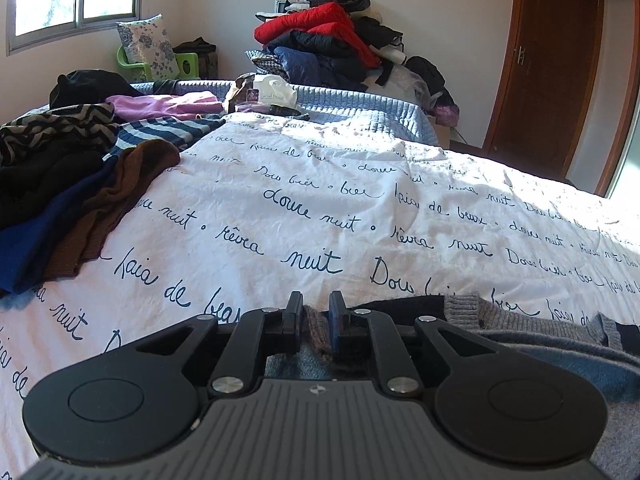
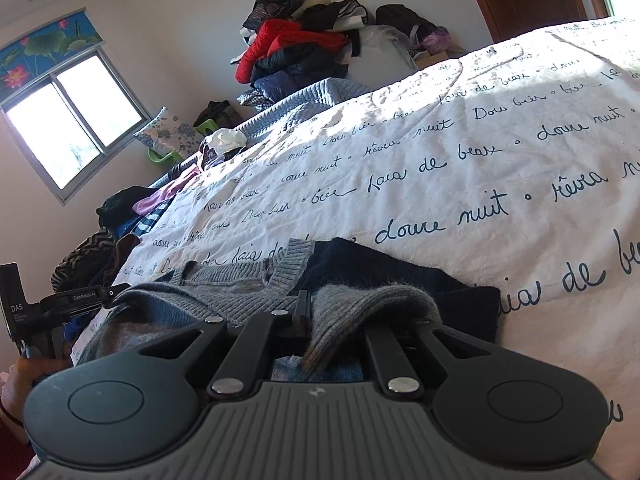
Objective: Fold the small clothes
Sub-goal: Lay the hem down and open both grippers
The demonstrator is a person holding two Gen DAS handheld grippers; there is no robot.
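Folding grey sweater (image 2: 240, 288), I judge: laying held edge down on bed (image 1: 320, 200), low centre of both views. Pile of unfolded clothes (image 1: 60, 168) at left of frame; no containers in sight. Right gripper (image 2: 310, 308) clenched on grey ribbed cuff. Left gripper (image 1: 316, 320) slightly parted, knit fabric between jaws, pads seemingly clear. Next: I release both, then smooth fold flat.

Right tool (image 2: 310, 312) tips buried under grey sweater (image 2: 240, 284), sweater cut off below
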